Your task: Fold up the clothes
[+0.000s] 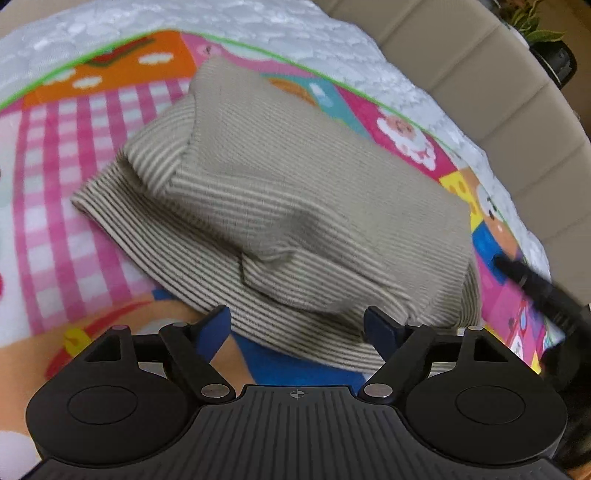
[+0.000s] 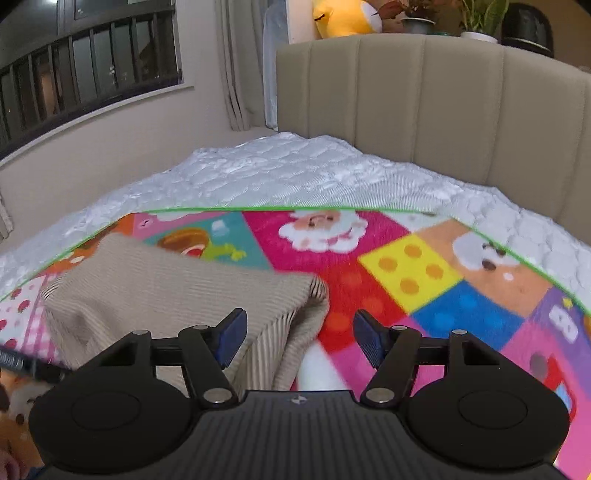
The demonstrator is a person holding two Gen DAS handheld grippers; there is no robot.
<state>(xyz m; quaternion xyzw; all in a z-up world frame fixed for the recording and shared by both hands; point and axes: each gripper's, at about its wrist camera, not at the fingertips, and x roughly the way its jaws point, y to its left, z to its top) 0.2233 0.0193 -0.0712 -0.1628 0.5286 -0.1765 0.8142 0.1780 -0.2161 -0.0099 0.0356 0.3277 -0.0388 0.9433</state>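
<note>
A beige ribbed garment lies folded into a compact bundle on the colourful play mat. My left gripper is open just above the bundle's near edge, with nothing between its blue pads. In the right wrist view the same garment lies at the lower left. My right gripper is open and empty over the garment's right edge and the mat. The other gripper's black finger shows at the right of the left wrist view.
The mat lies on a white quilted mattress. A beige padded headboard stands behind it, with plants and a yellow plush toy on top. A window with bars and a curtain are on the left.
</note>
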